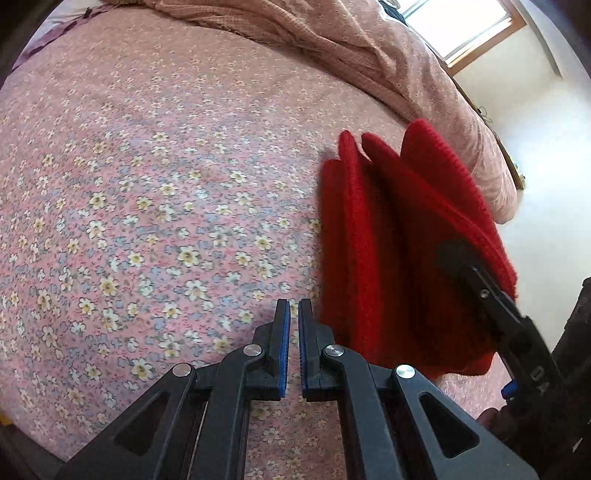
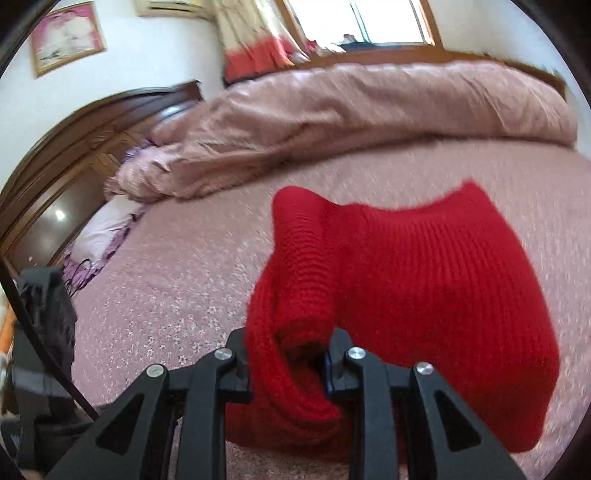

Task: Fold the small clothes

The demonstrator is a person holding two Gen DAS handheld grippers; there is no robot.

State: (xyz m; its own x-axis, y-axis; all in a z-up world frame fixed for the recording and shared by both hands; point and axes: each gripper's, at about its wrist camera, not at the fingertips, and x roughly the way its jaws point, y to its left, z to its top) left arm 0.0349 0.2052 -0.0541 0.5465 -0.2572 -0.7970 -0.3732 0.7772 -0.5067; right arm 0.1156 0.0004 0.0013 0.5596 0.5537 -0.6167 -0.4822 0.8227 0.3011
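Observation:
A red knitted garment (image 1: 399,236) hangs in folds above the pink flowered bedsheet (image 1: 155,192) at the right of the left wrist view. My right gripper (image 2: 290,354) is shut on a thick bunch of the red garment (image 2: 424,280) and holds it up off the bed; one of its fingers (image 1: 476,280) shows in the left wrist view clamped on the garment's edge. My left gripper (image 1: 294,314) is empty just left of the garment, its jaws nearly together with a narrow gap, over the sheet.
A rumpled pink quilt (image 2: 332,122) lies along the far side of the bed. A dark wooden headboard (image 2: 92,140) and a pillow (image 2: 107,229) are at the left. A window (image 2: 354,22) and a framed picture (image 2: 66,37) are on the walls.

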